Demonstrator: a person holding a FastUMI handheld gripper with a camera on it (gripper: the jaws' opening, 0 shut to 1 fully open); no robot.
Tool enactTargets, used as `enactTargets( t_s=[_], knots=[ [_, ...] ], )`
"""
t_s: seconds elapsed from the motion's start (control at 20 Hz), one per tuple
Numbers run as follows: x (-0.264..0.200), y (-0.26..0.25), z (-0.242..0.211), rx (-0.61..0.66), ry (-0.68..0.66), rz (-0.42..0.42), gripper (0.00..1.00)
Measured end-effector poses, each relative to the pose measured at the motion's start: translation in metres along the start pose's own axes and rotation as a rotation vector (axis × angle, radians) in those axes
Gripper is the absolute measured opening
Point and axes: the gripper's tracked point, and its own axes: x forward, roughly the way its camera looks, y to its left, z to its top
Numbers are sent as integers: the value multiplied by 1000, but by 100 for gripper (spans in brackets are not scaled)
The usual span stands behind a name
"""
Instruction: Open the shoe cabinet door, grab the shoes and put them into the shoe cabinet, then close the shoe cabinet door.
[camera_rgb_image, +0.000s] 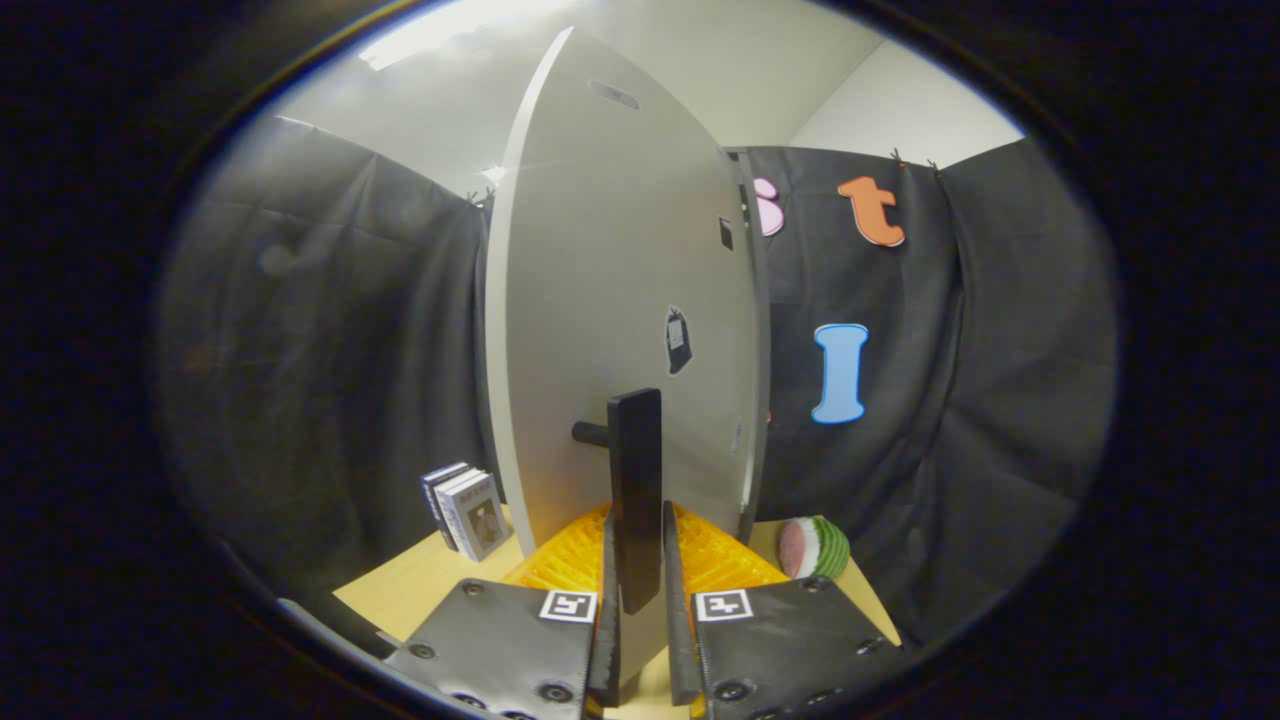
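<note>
Clamping the black handle (636, 495) of the cabinet door (620, 330), the tool (638, 560) has both fingers (608, 600) pressed against the bar's lower end. That pale door stands upright just ahead, edge-on and swung partly out. Under it lies an orange mat (720, 565) on the desk (420, 590). Small boxes (465, 510) stand left of the door; a watermelon-slice toy (815, 548) sits right.

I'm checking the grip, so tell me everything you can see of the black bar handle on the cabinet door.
The black bar handle is a flat, upright, glossy bar, standing off the pale grey cabinet door on a short dark round post on its left side. Its lower end sits between the fingers of the gripper, which close on it from both sides. The door is swung open, edge towards the camera.
</note>
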Motion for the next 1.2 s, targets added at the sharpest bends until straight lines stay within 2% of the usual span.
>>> enactTargets(
  t_s=[0.15,0.3,0.45,0.8,1.2],
  knots=[
    [-4,-24,-6,25,6,-53,21],
    [-6,-58,-3,-3,-1,-110,19],
    [-10,-76,-1,11,-12,-115,14],
    [-15,-120,2,14,-21,-163,14],
    [-18,-133,2,24,-16,-148,14]
  ],
)
